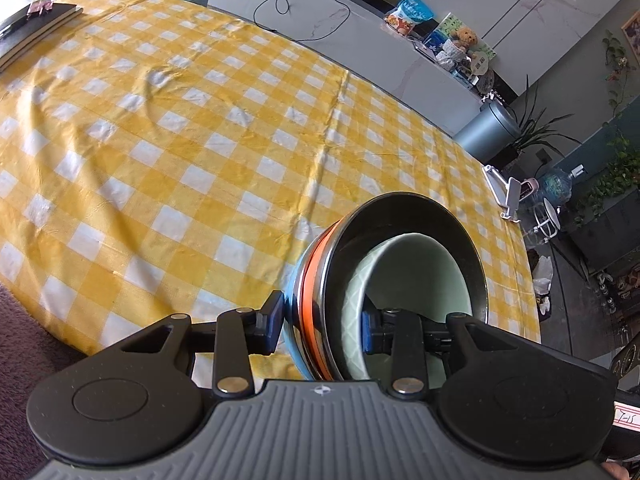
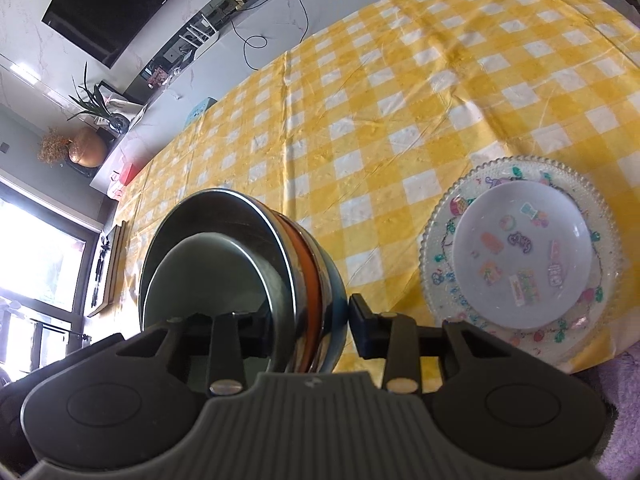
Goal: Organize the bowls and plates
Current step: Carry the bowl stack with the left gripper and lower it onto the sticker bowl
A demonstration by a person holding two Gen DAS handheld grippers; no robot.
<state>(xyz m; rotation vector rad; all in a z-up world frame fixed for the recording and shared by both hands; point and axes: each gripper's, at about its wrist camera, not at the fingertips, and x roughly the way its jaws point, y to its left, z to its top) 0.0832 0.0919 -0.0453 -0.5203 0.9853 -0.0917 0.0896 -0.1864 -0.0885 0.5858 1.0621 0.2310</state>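
Both claws pinch the same nested stack of bowls (image 1: 384, 292): the left claw (image 1: 322, 326) clamps 1 side of its wall, the right claw (image 2: 310, 320) the opposite side. Beyond both, the yellow checked cloth (image 1: 200, 140) covers the bench. To the right claw's right, a small white plate (image 2: 520, 256) rests on a beaded glass plate (image 2: 436, 216).

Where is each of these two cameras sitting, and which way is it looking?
Left wrist: sits on the left gripper, looking down past its jaws, clamped on the stack of bowls, across the yellow checked tablecloth.
Right wrist: sits on the right gripper, gripping the stack's opposite rim; decorated plates lie beside.
Shared: the bowls, the cloth.
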